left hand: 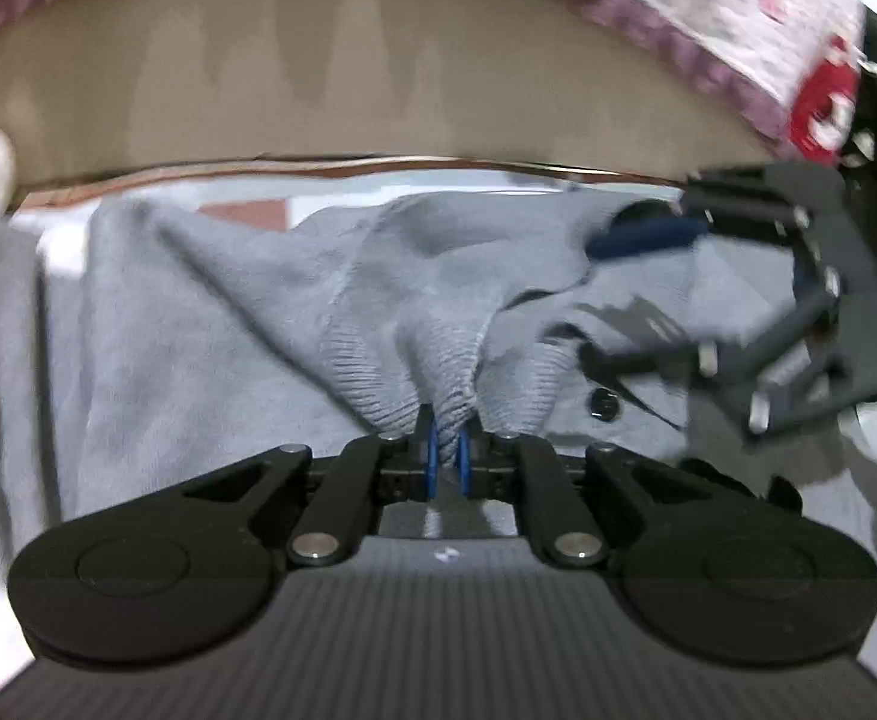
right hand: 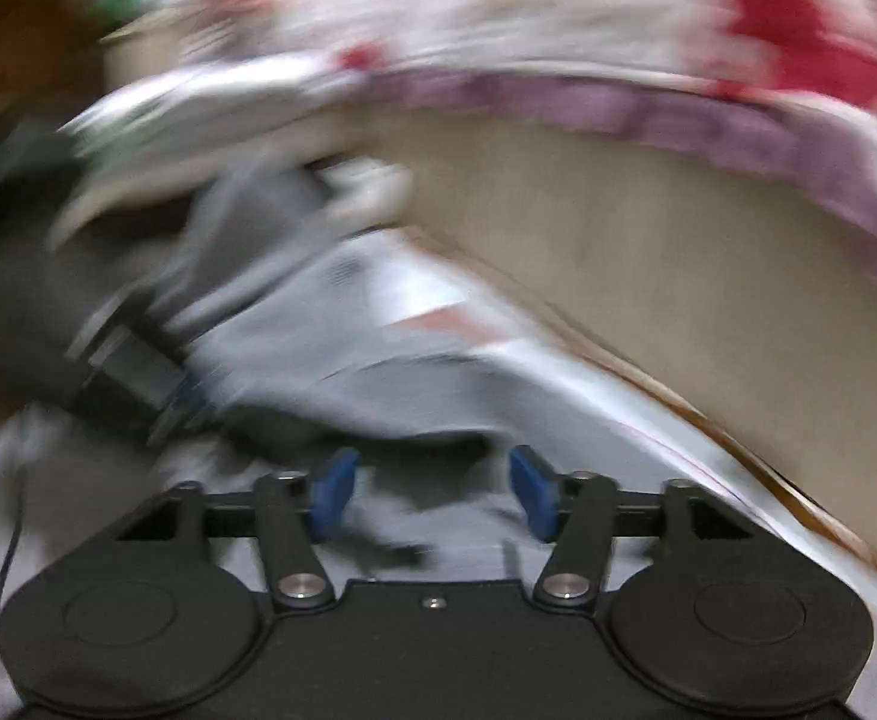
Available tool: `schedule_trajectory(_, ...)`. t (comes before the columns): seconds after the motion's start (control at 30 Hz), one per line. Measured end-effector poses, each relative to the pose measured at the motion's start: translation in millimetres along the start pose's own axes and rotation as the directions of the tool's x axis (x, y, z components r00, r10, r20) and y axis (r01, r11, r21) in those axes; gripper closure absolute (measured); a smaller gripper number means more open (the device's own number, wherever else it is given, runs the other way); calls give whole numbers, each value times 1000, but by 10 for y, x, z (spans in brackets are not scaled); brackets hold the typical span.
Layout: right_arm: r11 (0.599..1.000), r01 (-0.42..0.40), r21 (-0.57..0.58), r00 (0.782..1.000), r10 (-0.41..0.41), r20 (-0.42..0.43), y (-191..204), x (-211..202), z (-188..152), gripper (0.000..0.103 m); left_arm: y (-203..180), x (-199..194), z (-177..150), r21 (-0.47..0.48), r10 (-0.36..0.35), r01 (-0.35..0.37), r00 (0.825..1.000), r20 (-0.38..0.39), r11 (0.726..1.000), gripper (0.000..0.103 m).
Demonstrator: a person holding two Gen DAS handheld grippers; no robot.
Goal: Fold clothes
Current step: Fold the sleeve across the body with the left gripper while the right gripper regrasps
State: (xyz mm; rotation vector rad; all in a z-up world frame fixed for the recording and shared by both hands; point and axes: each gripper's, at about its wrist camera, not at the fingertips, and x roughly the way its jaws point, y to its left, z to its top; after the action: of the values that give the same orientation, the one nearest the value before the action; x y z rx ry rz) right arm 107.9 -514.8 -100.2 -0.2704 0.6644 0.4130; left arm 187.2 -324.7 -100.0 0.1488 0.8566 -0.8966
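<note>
I am pinching the grey garment's ribbed hem with my left gripper; my right gripper is hovering wide at lower centre.

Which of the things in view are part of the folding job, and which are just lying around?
Part of the job:
- grey knit garment, its ribbed edge pinched
- left gripper, shut on that edge
- right gripper, open over the grey cloth

Just lying about:
- floral cloth with purple border
- beige panel behind
- dark button
</note>
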Motion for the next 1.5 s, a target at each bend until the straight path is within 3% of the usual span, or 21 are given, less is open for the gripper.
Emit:
schedule_trajectory(0.07, 993, -35, -110, 994, 23, -110, 12, 164, 3, 39, 40, 18, -16, -10, -1, 1, 1000, 6, 1000, 97)
schedule_trajectory(0.2, 990, -44, -135, 957, 2, -292, -211, 386, -64, 41, -57, 17, -45, 61, 27, -27, 1000, 10, 998, 97)
schedule_trajectory(0.27, 999, -47, 4, 958, 46, -284, -402, 400, -119, 43, -75, -3, -59, 75, 18, -18, 1000, 9, 997, 97)
schedule_trajectory(0.33, 979, -98, 177, 964, 138, -228, -510, 356, -207, 53, -93, -22, -72, 89, 9, -9, 1000, 7, 996, 97)
schedule_trajectory(0.37, 972, -104, 209, 969, 146, -200, -496, 310, -258, 72, -91, -31, -78, 88, 4, -4, 1000, 1, 996, 97)
schedule_trajectory(0.4, 984, -65, 167, 978, 96, -186, -394, 230, -310, 90, -89, -39, -84, 87, -2, 2, 1000, -5, 996, 97)
schedule_trajectory(0.47, 996, 7, 91, 988, 7, -152, -198, 74, -410, 91, -72, -37, -96, 76, -12, 14, 1000, -25, 997, 97)
schedule_trajectory(0.63, 996, 89, 25, 991, -86, -107, 155, -178, -592, 95, -29, -30, -125, 47, -37, 41, 997, -74, 998, 97)
schedule_trajectory(0.77, 988, 147, 50, 984, -140, -112, 291, -197, -696, 95, -95, -19, -155, 108, -13, 22, 996, -83, 994, 97)
schedule_trajectory(0.87, 982, 187, 16, 975, -183, -128, 345, -225, -657, 95, -167, -215, -107, 177, -60, 51, 997, 47, 983, 97)
schedule_trajectory(0.9, 979, 198, 43, 973, -191, -127, 311, -238, -649, 95, -182, -293, -87, 194, -89, 68, 991, 97, 979, 97)
schedule_trajectory(0.97, 969, 202, 140, 975, -186, -122, 209, -248, -658, 95, -126, -484, -57, 159, -223, 192, 953, 204, 968, 97)
schedule_trajectory(1.0, 966, 197, 166, 977, -179, -120, 180, -245, -671, 95, -110, -532, -46, 152, -261, 231, 940, 220, 961, 97)
schedule_trajectory(1.03, 966, 196, 170, 977, -178, -118, 172, -238, -686, 95, -128, -541, -41, 166, -265, 233, 941, 209, 958, 97)
schedule_trajectory(1.13, 966, 170, 196, 983, -150, -109, 135, -283, -708, 91, -181, -452, -105, 226, -209, 177, 970, 125, 958, 96)
schedule_trajectory(1.23, 955, 84, 284, 996, -70, -61, 40, -426, -697, 76, -170, -373, -150, 228, -178, 160, 982, 59, 961, 95)
schedule_trajectory(1.3, 938, 12, 345, 1000, -6, -19, -16, -511, -659, 61, -161, -345, -171, 219, -186, 176, 982, 22, 960, 95)
schedule_trajectory(1.37, 897, -75, 436, 997, 64, 38, -66, -523, -590, 52, -164, -333, -194, 217, -208, 206, 978, -12, 954, 94)
schedule_trajectory(1.5, 791, -160, 591, 986, 102, 130, -118, -477, -413, 43, -216, -365, -233, 251, -229, 228, 973, -24, 941, 94)
